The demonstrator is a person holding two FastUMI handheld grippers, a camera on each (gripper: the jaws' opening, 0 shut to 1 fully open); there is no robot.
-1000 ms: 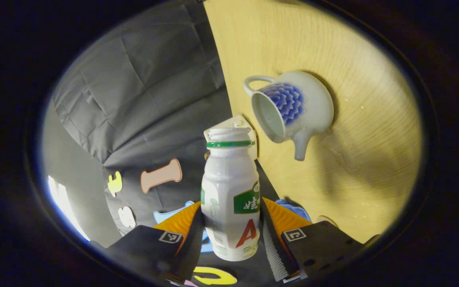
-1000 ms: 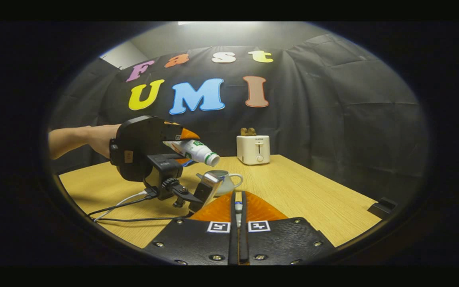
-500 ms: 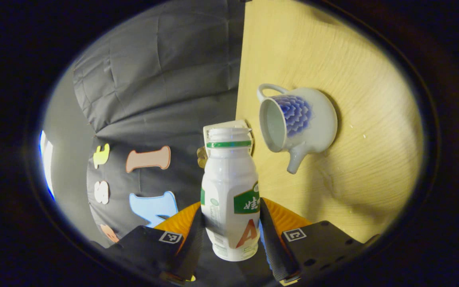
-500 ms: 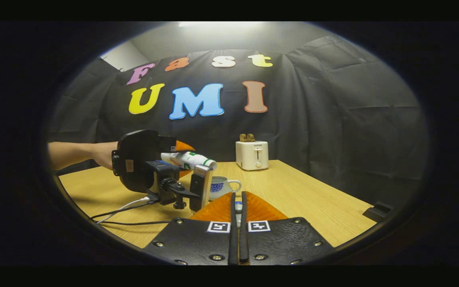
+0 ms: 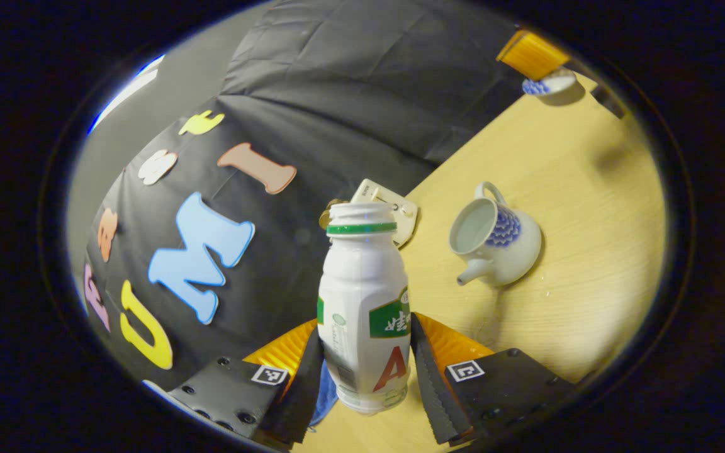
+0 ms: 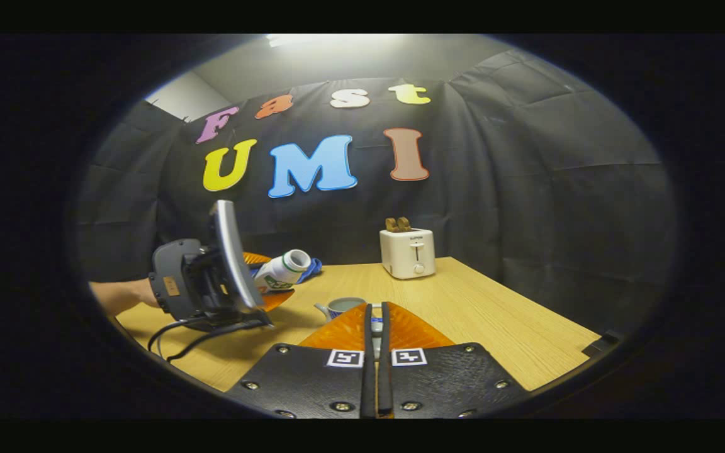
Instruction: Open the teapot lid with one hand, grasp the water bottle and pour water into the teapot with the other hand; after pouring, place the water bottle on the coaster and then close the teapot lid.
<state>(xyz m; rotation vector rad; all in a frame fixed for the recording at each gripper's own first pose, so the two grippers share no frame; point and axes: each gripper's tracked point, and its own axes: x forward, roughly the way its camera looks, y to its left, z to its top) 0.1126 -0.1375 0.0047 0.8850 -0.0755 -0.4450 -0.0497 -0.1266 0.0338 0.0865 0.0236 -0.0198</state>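
My left gripper (image 5: 365, 336) is shut on the white water bottle (image 5: 362, 296), which has a green neck ring and no cap. In the right gripper view, the left gripper (image 6: 211, 283) holds the bottle (image 6: 282, 272) tilted, mouth up and to the right, left of the teapot (image 6: 342, 307). The white teapot (image 5: 496, 242) with blue pattern stands lidless on the table, to the right of the bottle. My right gripper (image 6: 376, 308) is shut on a small white-and-blue piece, the teapot lid (image 5: 548, 85), held off beyond the pot. A blue coaster (image 5: 325, 390) lies under the bottle.
A white toaster (image 6: 408, 251) holding toast stands at the back of the wooden table (image 6: 494, 327), near the cloth wall. Cables (image 6: 180, 330) trail from the left gripper across the table's left side. A small black block (image 6: 601, 343) sits at the right edge.
The left gripper has swung the bottle back from over the teapot's mouth, leftward and lower, with the mouth now tilted upward. The right gripper has stayed put.
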